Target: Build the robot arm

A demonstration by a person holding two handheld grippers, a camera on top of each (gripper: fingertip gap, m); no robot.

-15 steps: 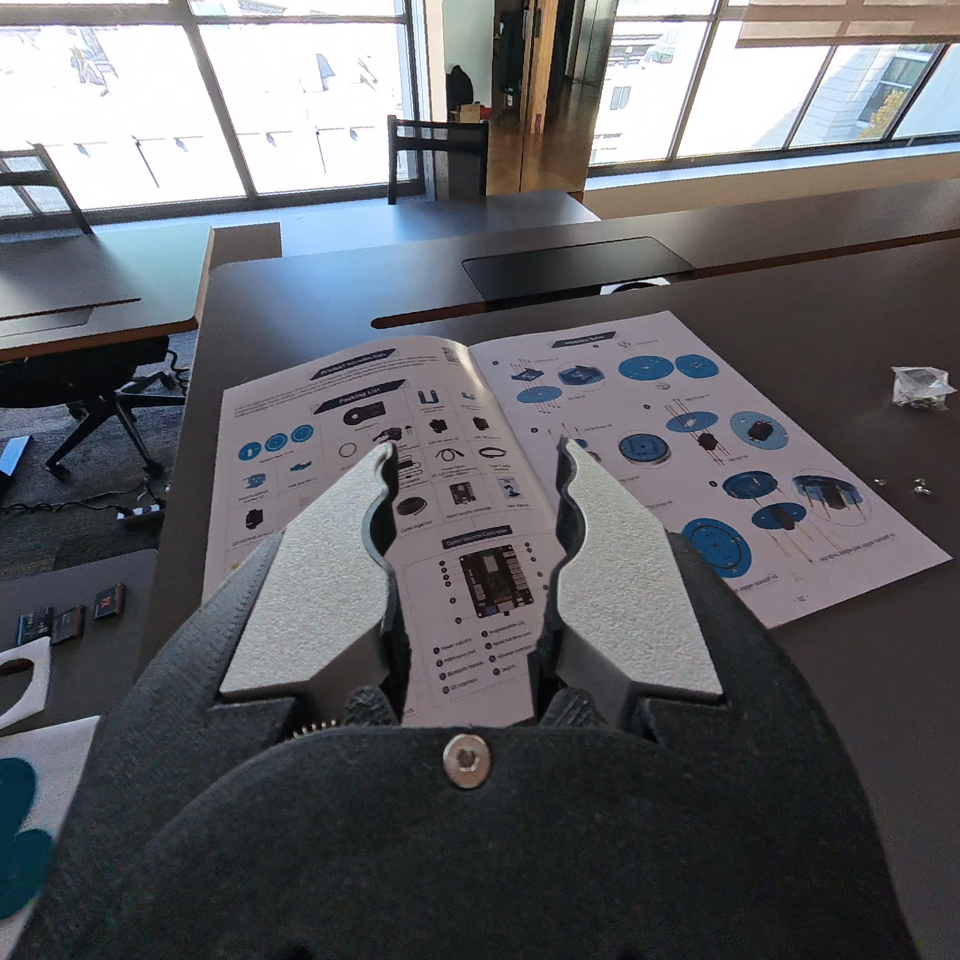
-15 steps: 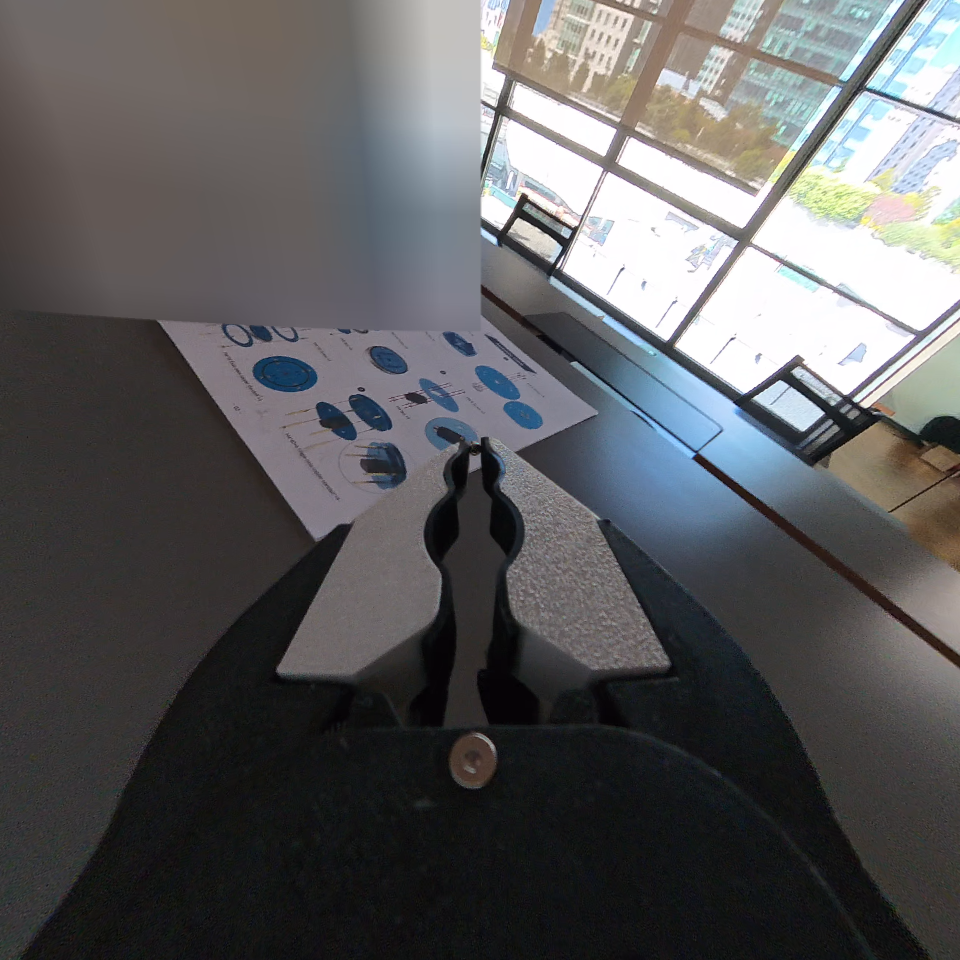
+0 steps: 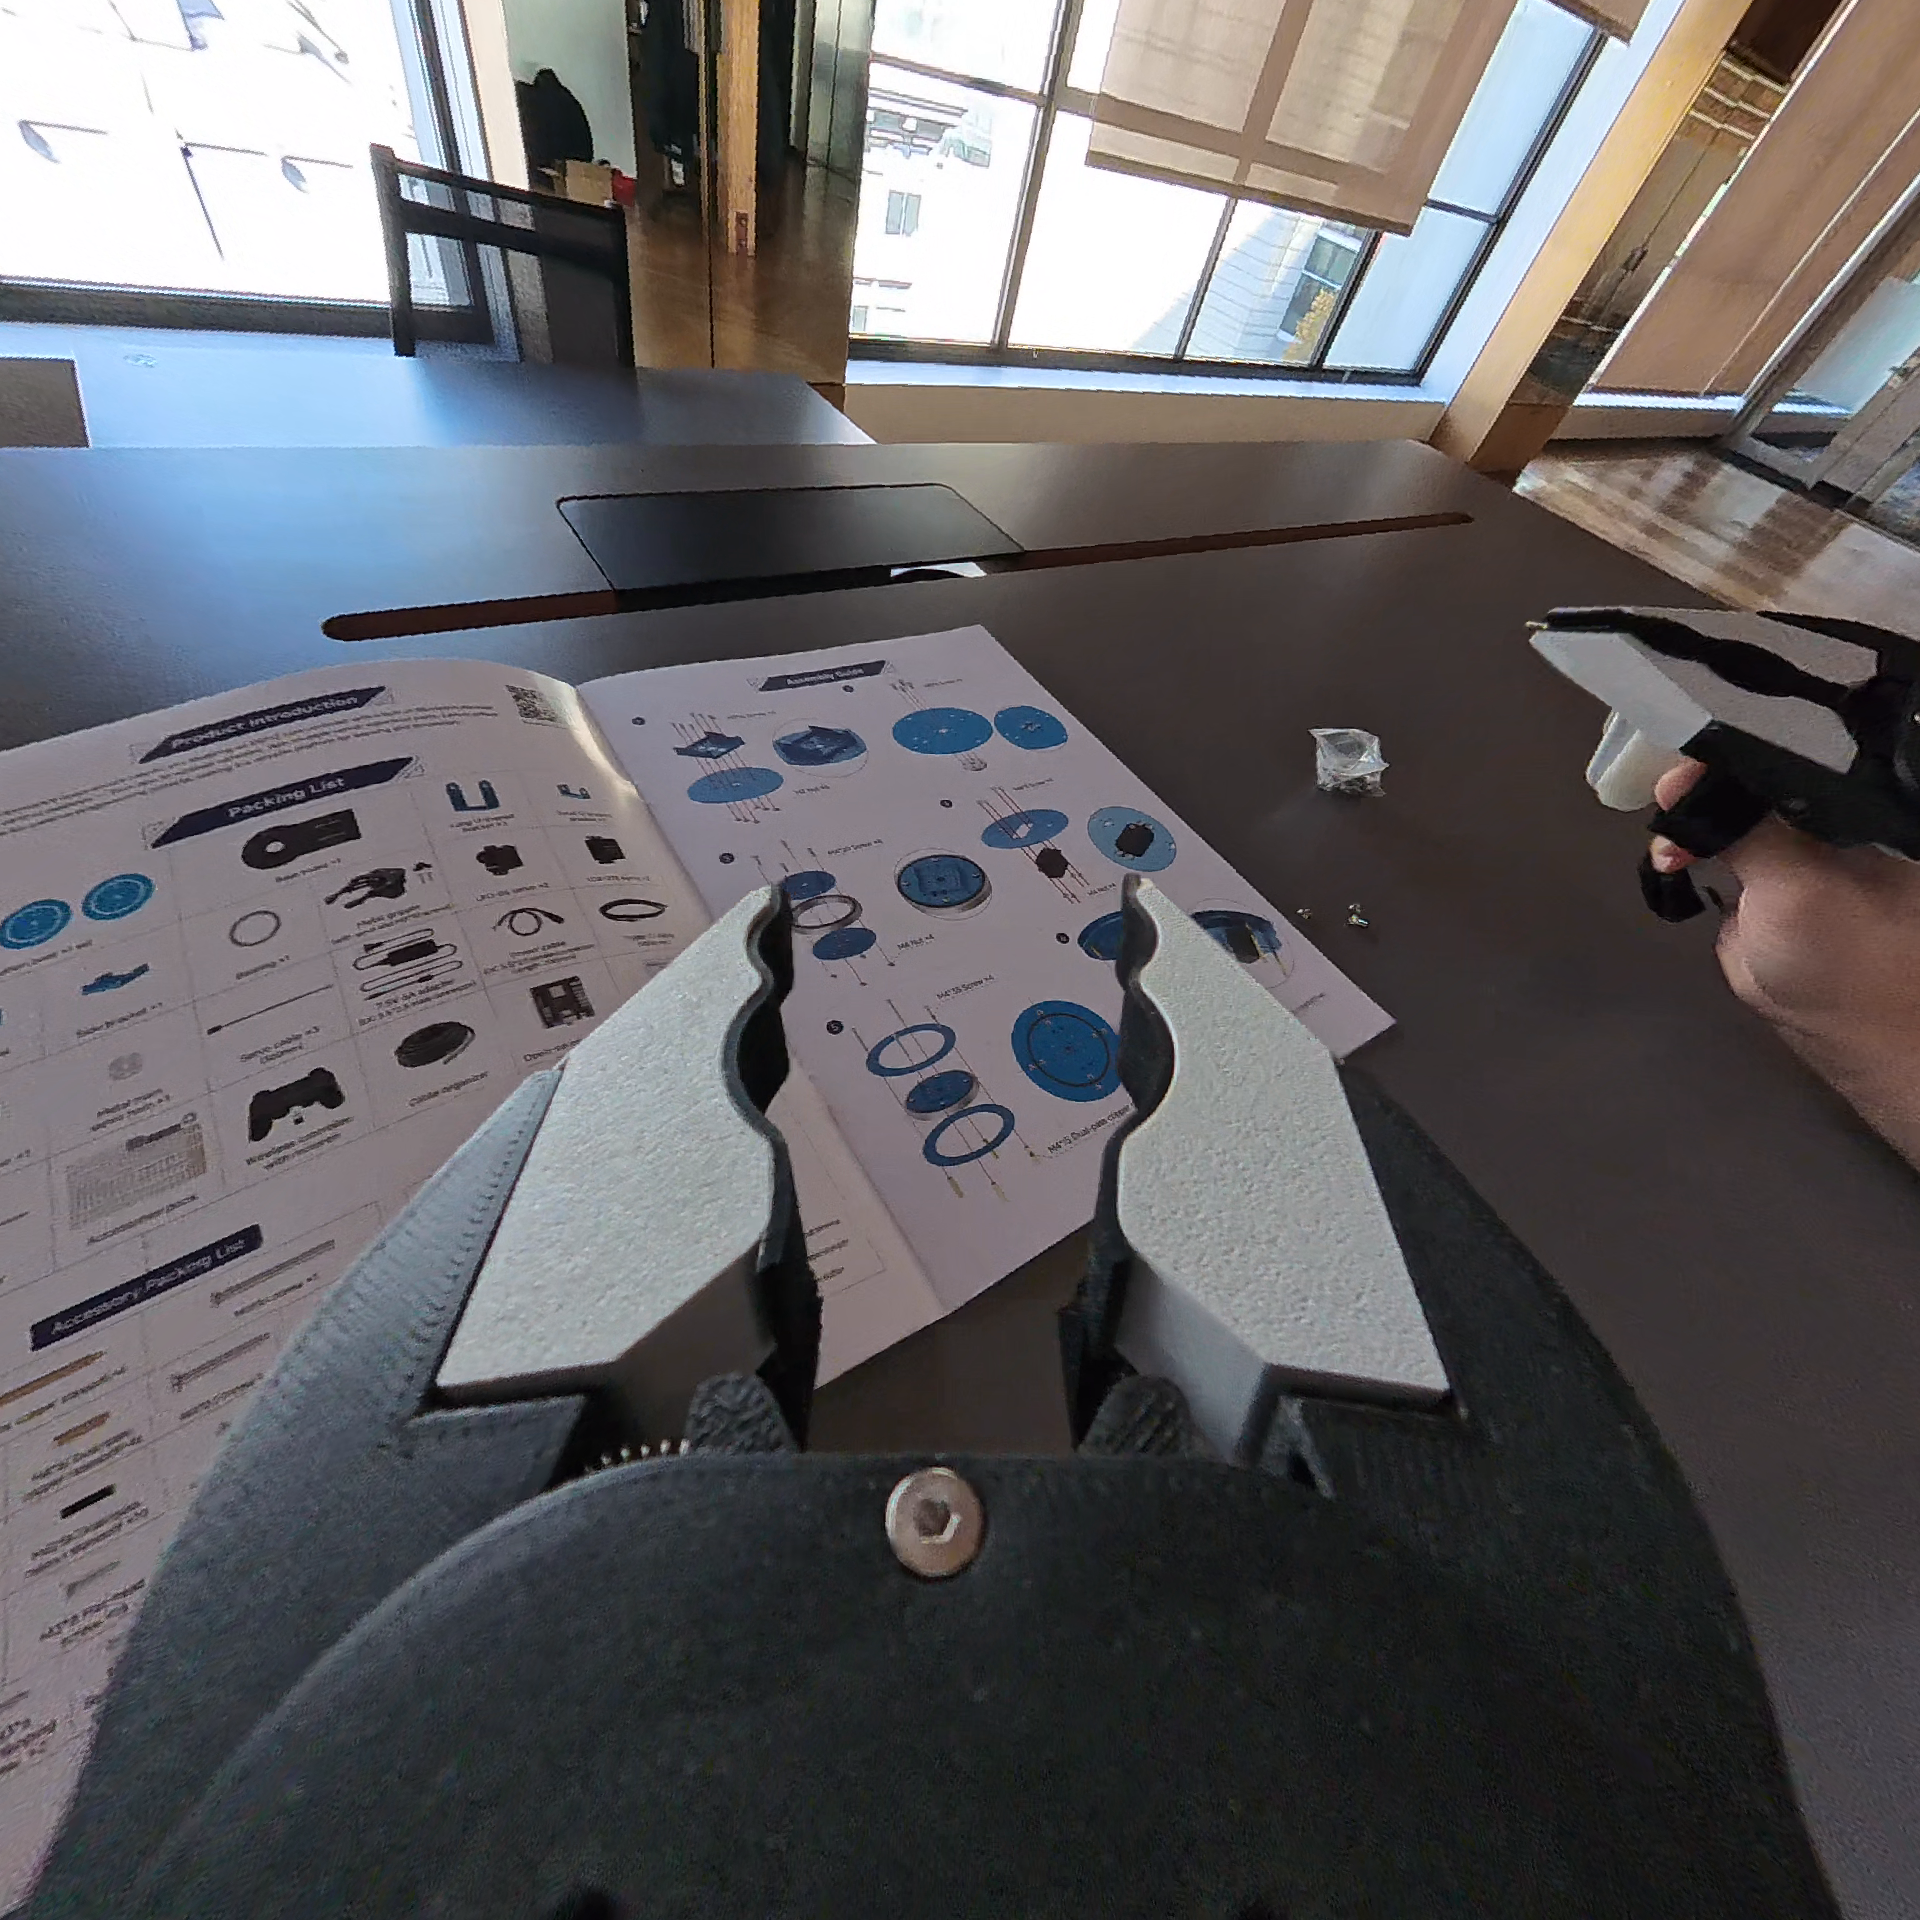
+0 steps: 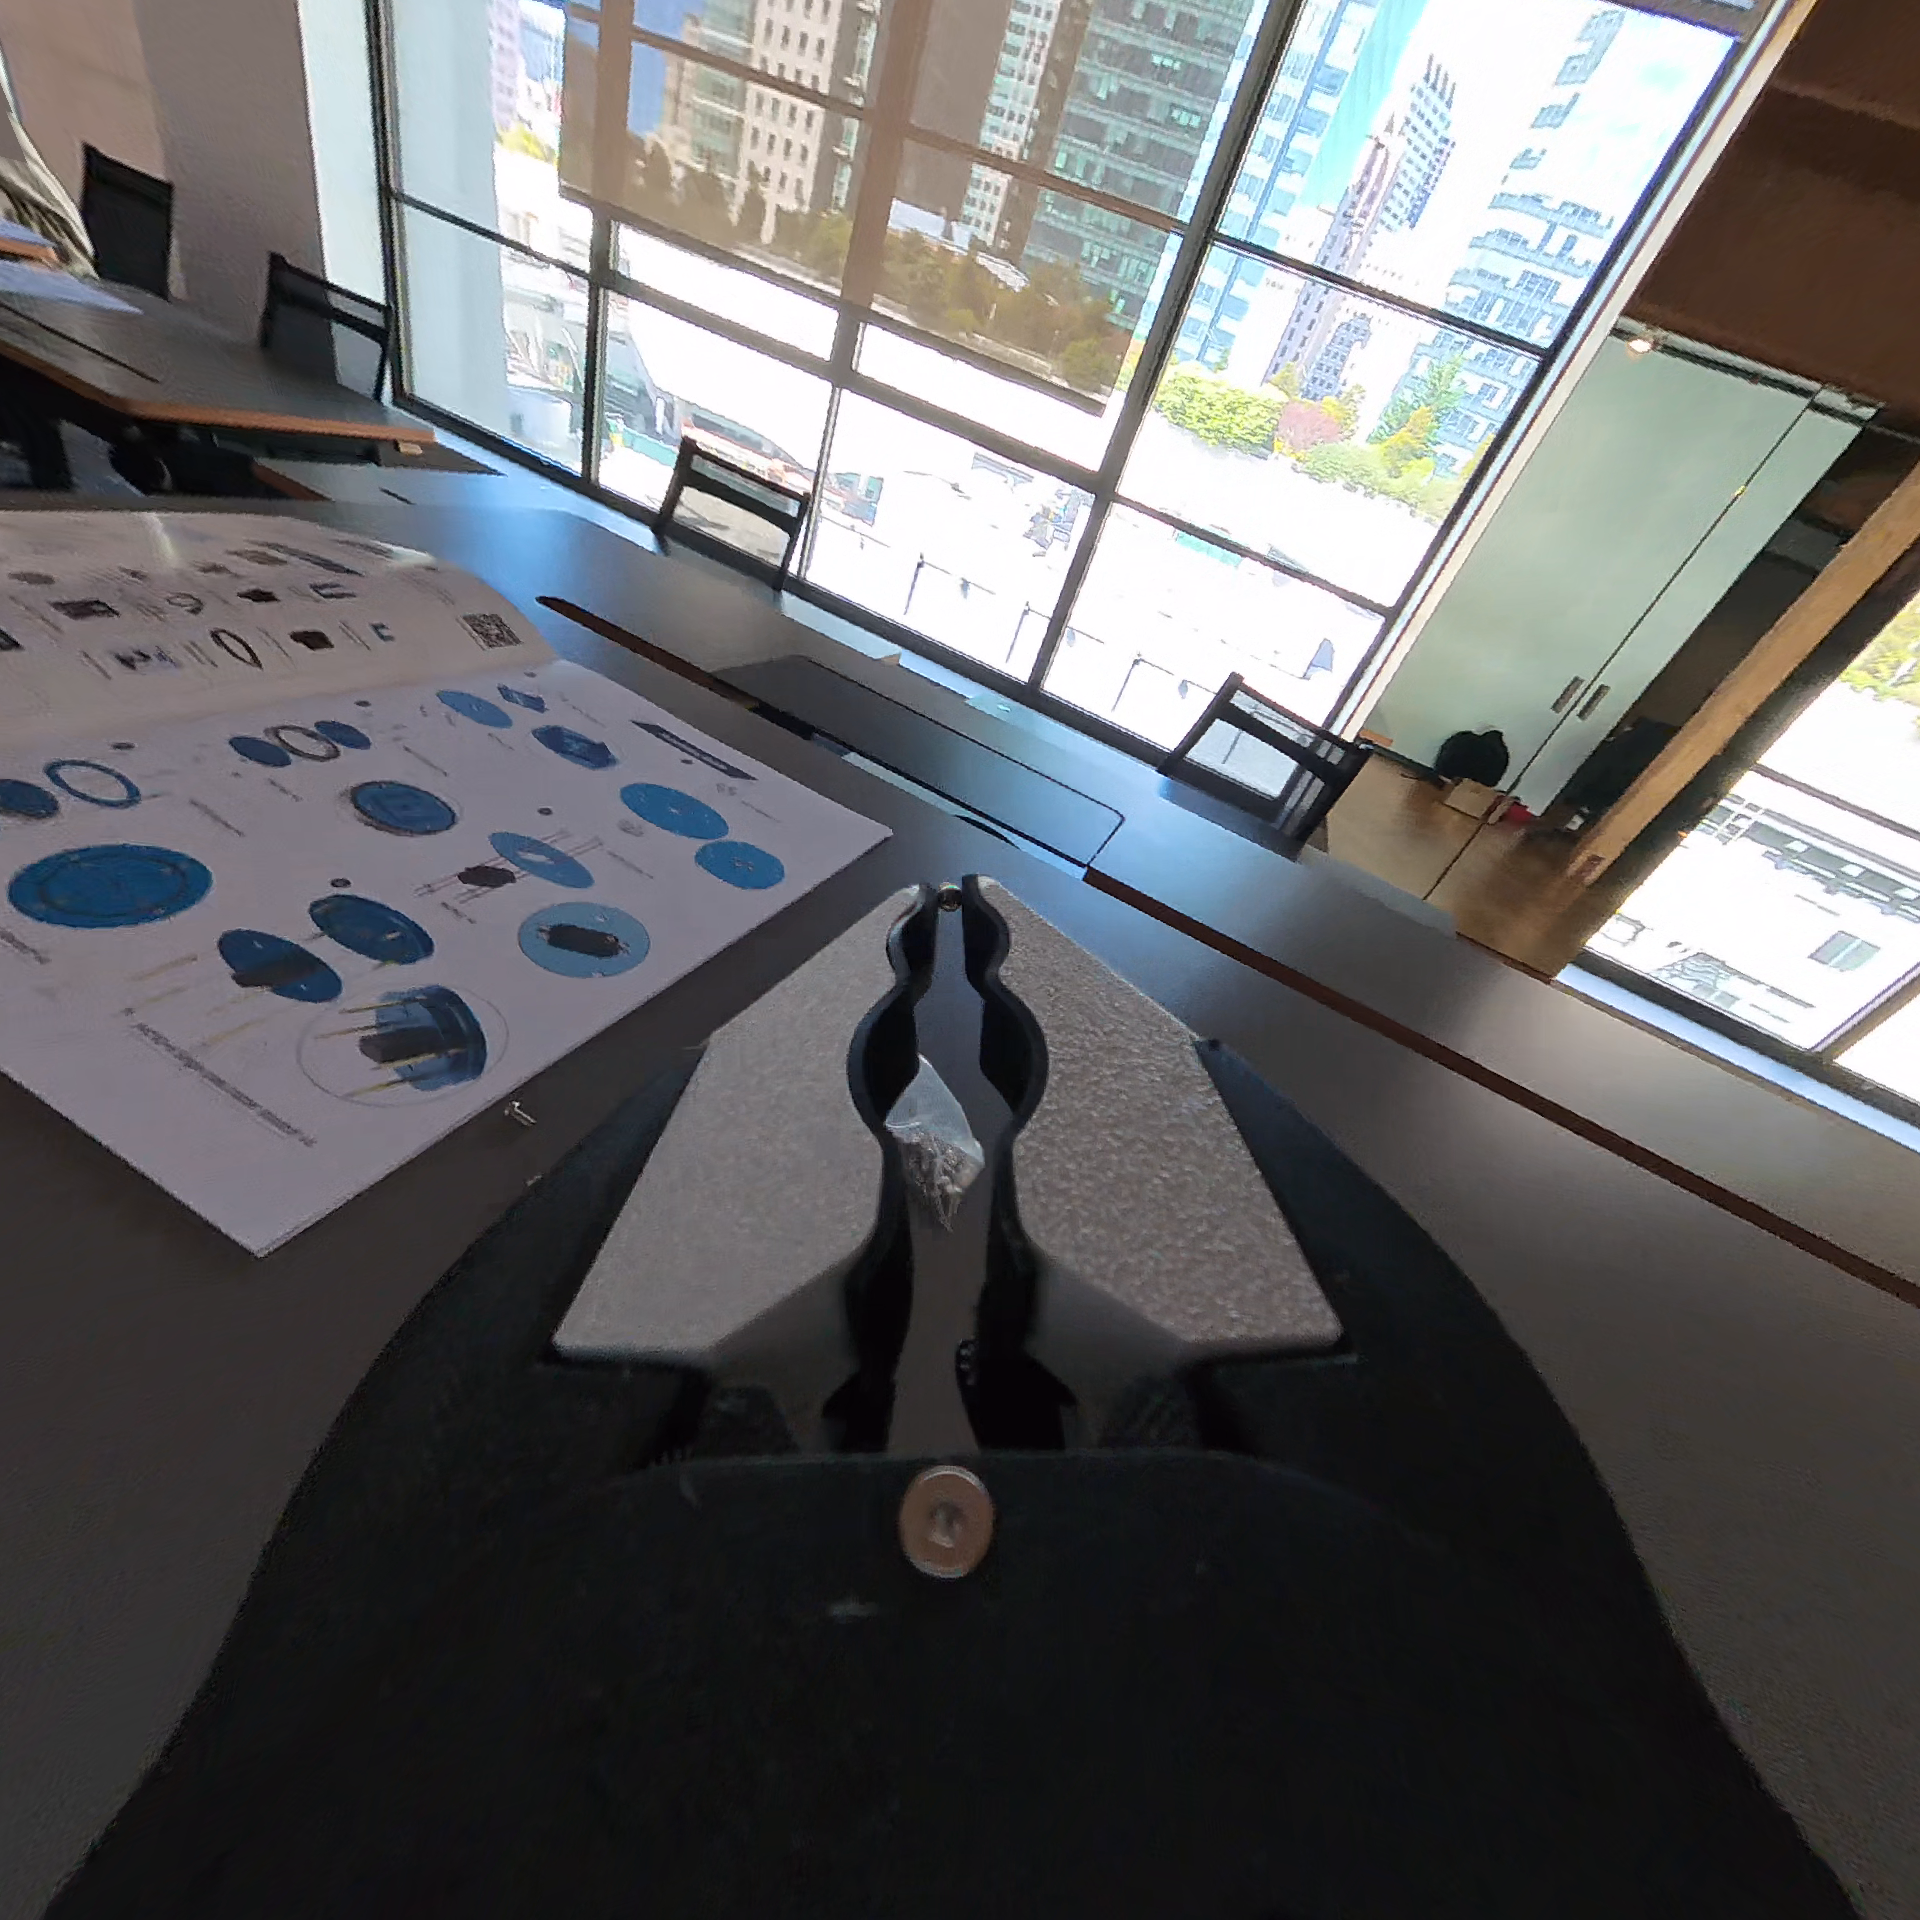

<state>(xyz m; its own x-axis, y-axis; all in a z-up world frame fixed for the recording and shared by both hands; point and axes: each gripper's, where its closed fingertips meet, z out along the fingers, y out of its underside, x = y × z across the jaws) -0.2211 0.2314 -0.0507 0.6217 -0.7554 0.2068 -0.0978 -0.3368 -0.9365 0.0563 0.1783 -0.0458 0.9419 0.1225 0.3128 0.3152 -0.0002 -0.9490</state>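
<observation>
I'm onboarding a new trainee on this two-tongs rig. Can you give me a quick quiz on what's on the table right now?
1. True or false: the left tongs stand open above the open booklet.
2. What is pinched at the tips of the right tongs? A) a pen cap B) a tiny metal part C) a page corner
3. Fill in: in the left wrist view, the small clear bag of hardware lies on the dark table, apart from the booklet, to its ____.

Key: 1 true; 2 B; 3 right.
</observation>
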